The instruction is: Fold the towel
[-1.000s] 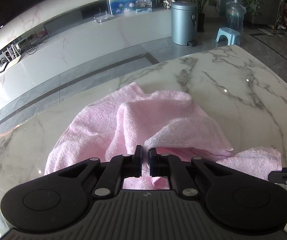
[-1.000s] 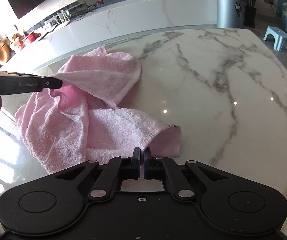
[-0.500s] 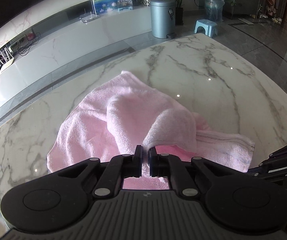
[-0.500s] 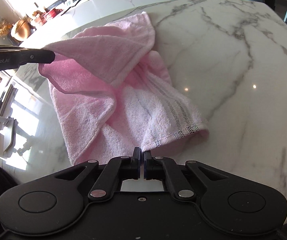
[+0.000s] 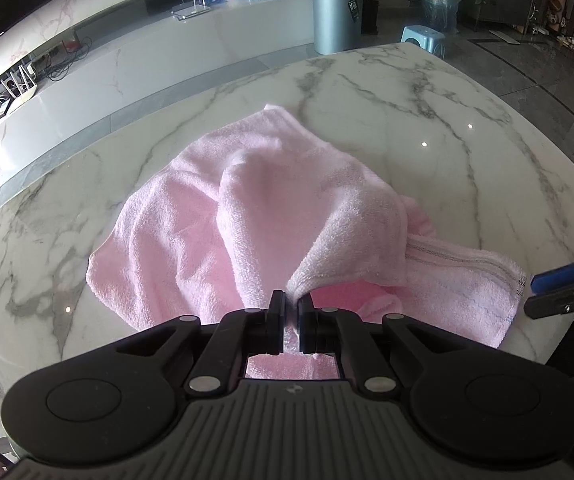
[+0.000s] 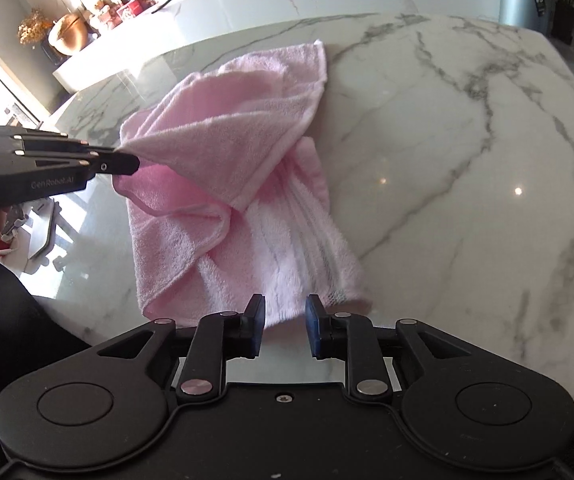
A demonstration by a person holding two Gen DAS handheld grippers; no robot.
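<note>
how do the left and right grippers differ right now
The left gripper is shut on a corner of the towel; the right gripper is open and holds nothing. The left lifts its corner off the table; the right sits just short of the towel's near edge. Both are black two-finger tools.
</note>
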